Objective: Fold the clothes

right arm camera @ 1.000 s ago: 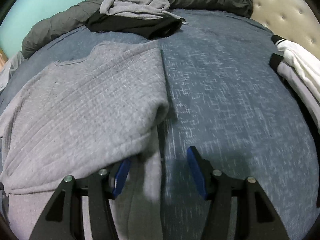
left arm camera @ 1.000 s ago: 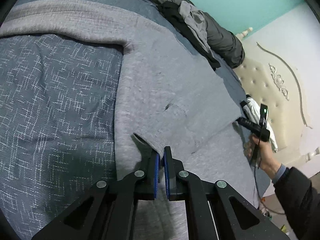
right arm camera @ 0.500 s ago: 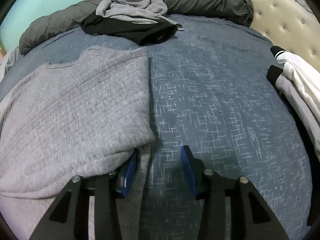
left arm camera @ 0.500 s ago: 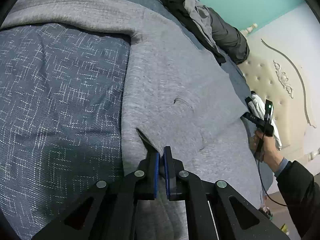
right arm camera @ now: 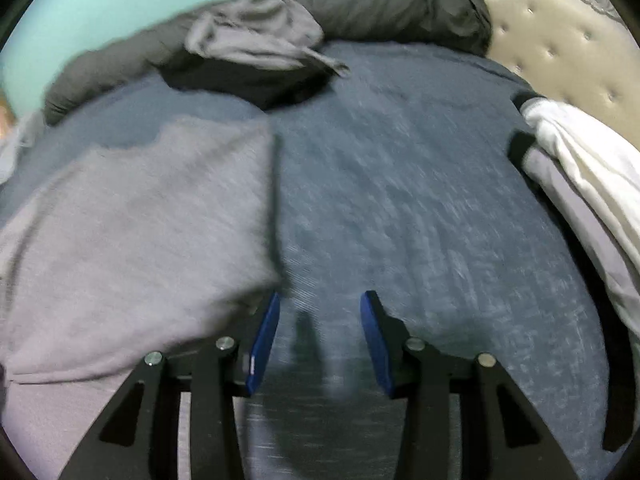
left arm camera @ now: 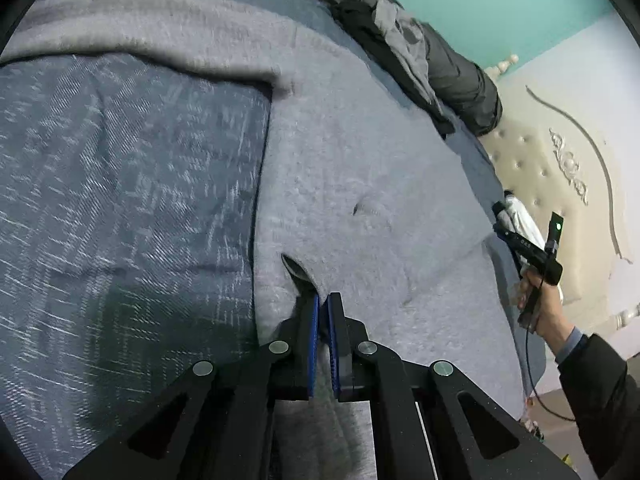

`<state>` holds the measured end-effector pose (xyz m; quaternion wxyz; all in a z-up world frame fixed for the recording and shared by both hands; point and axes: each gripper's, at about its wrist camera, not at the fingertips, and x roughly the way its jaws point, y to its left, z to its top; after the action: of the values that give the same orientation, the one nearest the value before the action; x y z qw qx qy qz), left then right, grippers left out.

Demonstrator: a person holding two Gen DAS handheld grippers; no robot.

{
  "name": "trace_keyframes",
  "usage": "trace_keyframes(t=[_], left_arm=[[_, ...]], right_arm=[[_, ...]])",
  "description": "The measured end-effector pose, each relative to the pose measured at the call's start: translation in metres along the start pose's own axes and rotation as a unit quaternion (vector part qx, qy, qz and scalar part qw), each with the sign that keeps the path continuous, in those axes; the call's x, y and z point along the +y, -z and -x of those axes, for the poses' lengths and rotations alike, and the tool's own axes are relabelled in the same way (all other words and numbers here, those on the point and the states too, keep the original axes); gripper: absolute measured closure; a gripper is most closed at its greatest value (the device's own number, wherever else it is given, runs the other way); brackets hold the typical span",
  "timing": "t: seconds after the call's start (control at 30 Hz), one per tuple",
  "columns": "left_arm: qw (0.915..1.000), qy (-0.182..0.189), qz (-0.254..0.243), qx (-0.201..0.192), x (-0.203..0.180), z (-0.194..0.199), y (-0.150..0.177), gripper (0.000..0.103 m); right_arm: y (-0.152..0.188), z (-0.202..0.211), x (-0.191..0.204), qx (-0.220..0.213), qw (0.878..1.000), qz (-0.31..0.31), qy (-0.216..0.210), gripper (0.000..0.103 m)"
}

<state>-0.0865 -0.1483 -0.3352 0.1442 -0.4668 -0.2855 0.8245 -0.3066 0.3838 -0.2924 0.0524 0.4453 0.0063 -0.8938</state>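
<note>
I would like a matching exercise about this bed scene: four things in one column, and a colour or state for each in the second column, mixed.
Things:
1. light grey knitted sweater
2. left gripper
3. right gripper
4. padded headboard

States:
A. jaws apart, only blue bedspread between them
B. cream, buttoned
C. spread flat on the bed
D. jaws shut on grey fabric

Pairs: 1-C, 2-D, 3-A, 4-B

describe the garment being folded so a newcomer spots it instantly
On the blue patterned bedspread, look at the near left area, not the dark pile by the teal wall. The light grey sweatshirt lies spread flat there, the only garment not heaped or folded.
</note>
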Motion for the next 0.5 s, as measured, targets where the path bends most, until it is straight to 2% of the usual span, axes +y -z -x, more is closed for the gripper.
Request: trace_keyframes(t=[0.1, 0.17, 0.23, 0.3, 0.33, 0.4, 0.5], left_arm=[[0.9993, -0.007, -0.016, -0.033, -0.011, 0.015, -0.005, 0.098], [0.9981, -0.007, -0.030, -0.053, -0.019, 0.023, -0.007, 0.098], [0.9975, -0.009, -0.047, -0.052, -0.026, 0.019, -0.010, 0.098], [0.9976, -0.004, -0.059, -0.035, -0.037, 0.001, -0.012, 0.098], [0.9975, -0.001, -0.065, -0.027, -0.042, -0.007, -0.013, 0.098], [0.9974, 0.000, -0.072, -0.005, -0.045, -0.020, -0.011, 0.098], [0.9974, -0.017, -0.064, 0.030, -0.037, -0.039, -0.006, 0.098]], right_arm=[[-0.008, 0.009, 0.016, -0.020, 0.999, 0.002, -0.038, 0.060], [-0.011, 0.003, 0.029, -0.012, 0.999, 0.015, -0.041, 0.060], [-0.015, -0.004, 0.042, -0.004, 0.999, 0.029, -0.044, 0.060], [-0.008, -0.019, 0.044, 0.027, 0.999, 0.037, -0.026, 0.061], [-0.004, -0.026, 0.044, 0.042, 0.998, 0.041, -0.017, 0.068], [0.004, -0.038, 0.043, 0.071, 0.997, 0.042, -0.003, 0.071], [0.005, -0.037, 0.038, 0.073, 0.997, 0.023, -0.007, 0.071]])
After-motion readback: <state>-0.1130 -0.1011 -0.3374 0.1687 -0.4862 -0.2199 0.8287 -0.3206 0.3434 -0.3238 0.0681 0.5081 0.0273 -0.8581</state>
